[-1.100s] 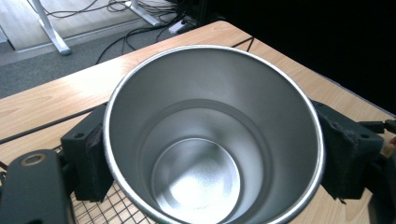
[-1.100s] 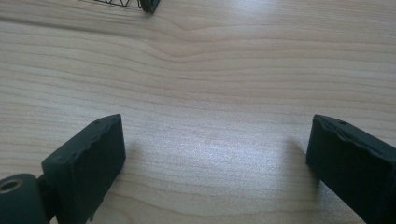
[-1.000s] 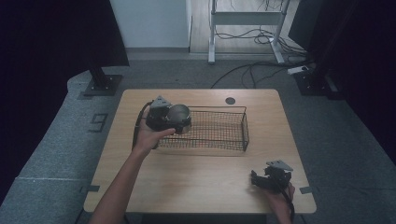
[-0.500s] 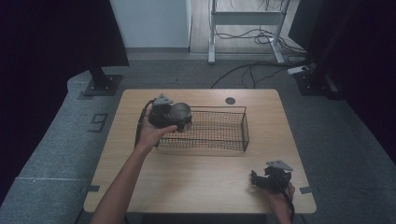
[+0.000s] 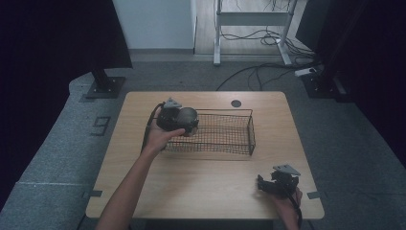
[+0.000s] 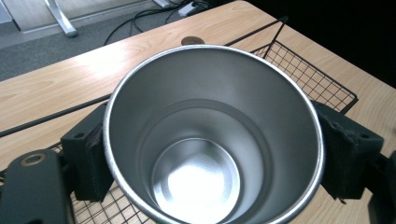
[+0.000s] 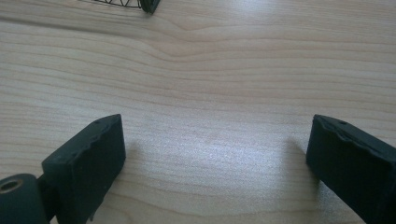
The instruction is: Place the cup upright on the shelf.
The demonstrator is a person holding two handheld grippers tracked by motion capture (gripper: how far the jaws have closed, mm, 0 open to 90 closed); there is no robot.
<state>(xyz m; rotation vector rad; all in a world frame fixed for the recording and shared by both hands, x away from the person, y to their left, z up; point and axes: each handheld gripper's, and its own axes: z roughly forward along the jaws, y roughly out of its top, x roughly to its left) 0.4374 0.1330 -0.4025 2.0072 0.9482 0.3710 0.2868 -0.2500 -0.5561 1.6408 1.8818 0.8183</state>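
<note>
Firmly, left tool (image 6: 212, 154) clamps steel cup (image 6: 212, 135).

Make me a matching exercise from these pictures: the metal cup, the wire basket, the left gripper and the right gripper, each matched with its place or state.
1 metal cup
2 wire basket
3 left gripper
4 right gripper

A open, low over the near right of the table
B clamped between two black jaws
C shut on the cup
D on the table, black mesh

Pairs: 1-B, 2-D, 3-C, 4-A
</note>
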